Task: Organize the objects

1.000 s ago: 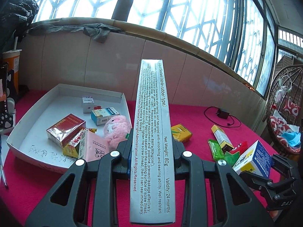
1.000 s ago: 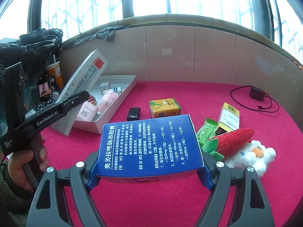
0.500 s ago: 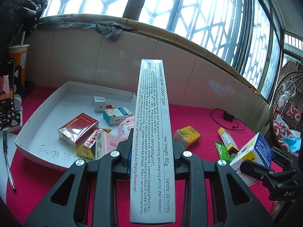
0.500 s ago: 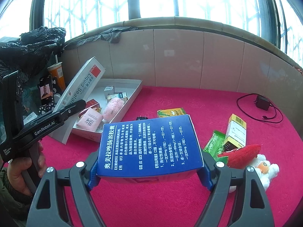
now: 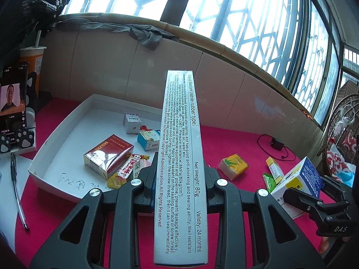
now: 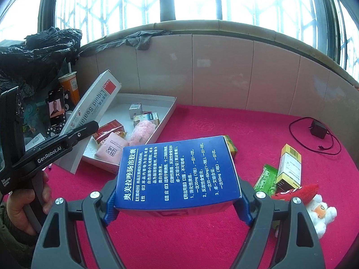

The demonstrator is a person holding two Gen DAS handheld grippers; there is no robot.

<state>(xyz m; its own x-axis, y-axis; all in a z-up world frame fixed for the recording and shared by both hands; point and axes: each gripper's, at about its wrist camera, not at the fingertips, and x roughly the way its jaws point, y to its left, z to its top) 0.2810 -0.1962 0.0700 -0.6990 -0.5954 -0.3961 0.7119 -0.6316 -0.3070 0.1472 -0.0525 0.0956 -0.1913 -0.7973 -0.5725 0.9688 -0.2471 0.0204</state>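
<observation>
Right wrist view: right tool (image 6: 177, 204) clamping blue box (image 6: 177, 170); left tool (image 5: 179, 179) gripping long sealant box (image 5: 179, 157) over white tray (image 5: 74, 121) of small packets.

Both wrist views are aimed slightly downward, close over the red tablecloth (image 5: 235, 148); the white tray (image 6: 165, 121) is shared by both.
</observation>
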